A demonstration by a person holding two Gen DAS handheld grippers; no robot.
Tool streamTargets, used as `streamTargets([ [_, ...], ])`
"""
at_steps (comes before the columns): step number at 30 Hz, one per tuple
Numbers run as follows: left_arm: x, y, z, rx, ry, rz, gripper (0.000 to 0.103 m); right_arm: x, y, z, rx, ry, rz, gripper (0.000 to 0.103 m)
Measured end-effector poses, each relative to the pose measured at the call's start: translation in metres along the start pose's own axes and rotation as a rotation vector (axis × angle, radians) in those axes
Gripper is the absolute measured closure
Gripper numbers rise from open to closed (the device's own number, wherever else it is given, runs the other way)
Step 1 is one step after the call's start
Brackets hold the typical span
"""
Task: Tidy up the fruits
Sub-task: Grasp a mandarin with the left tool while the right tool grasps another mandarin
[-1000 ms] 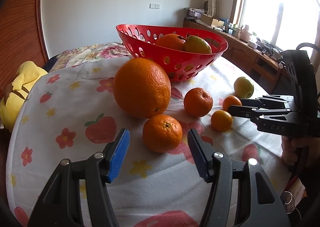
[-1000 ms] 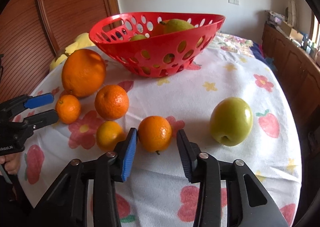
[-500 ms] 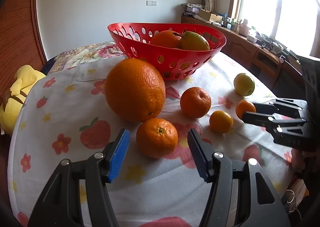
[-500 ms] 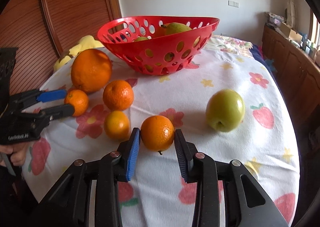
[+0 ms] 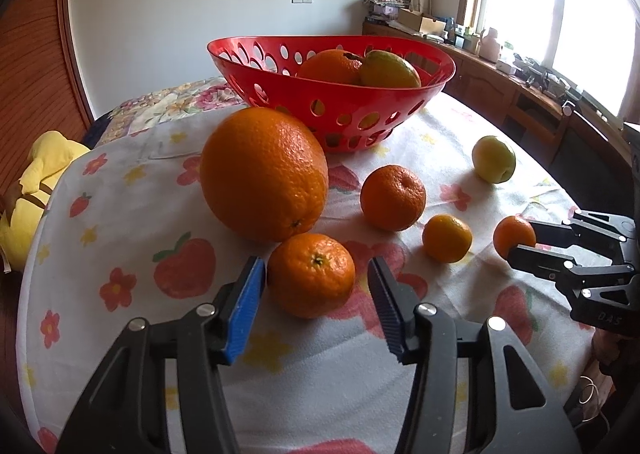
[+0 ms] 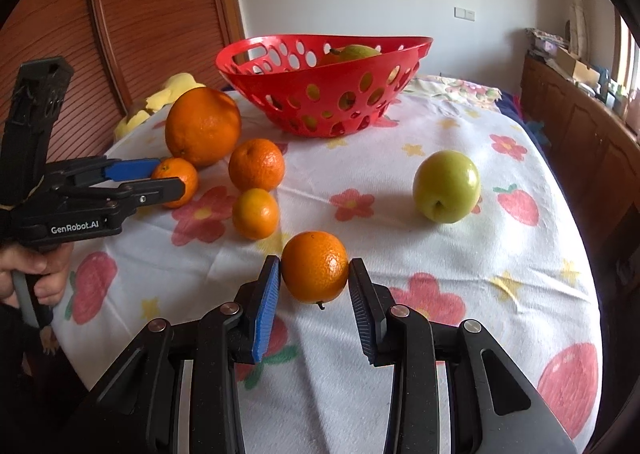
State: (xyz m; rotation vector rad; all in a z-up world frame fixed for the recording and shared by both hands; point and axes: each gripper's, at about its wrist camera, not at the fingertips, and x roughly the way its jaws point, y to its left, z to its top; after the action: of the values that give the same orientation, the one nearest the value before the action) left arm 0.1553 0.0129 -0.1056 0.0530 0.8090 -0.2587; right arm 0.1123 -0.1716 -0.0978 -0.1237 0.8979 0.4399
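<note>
Between the right gripper [image 6: 314,286] pads sat a mandarin [image 6: 315,266], stem end down with a short stalk poking out underneath, no real long axis, roughly round. Jaws were closed onto it, both pads touching its sides; whether it was clear of the cloth couldn't be told. It was near the front of the table [image 6: 460,294], with a smaller mandarin [image 6: 255,213] just beyond it to the left and a green apple [image 6: 446,186] well apart to the right.

Left gripper [image 5: 316,286] straddled another mandarin [image 5: 311,274], stem scar up and tilted toward the camera. Jaws had just been closing; blue pad [image 5: 244,310] met the fruit's left side, dark pad stood off with a gap, so no grip there. That mandarin rested on the cloth, just in front of a big orange [image 5: 264,173], apparently touching it.

A mid-size mandarin [image 5: 393,197] lay between the orange and the small one. Red basket [image 5: 332,109] stood at the back, holding an orange and a yellow-green fruit, with room left inside.

Open cloth lay right of the apple and along the near edge. Left edge dropped off by a yellow plush [image 5: 36,181]; far right edge faced a wooden cabinet. A hand [image 6: 36,274] held the left gripper's handle.
</note>
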Motion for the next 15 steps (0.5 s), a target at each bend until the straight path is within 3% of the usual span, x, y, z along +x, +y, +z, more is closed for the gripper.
streamTargets([
  [15, 0.0025, 0.0045, -0.0049, -0.004, 0.019, -0.008, 0.058, 0.0053, -0.0031, -0.0008, 0.018, 0.008, 0.006, 0.068],
])
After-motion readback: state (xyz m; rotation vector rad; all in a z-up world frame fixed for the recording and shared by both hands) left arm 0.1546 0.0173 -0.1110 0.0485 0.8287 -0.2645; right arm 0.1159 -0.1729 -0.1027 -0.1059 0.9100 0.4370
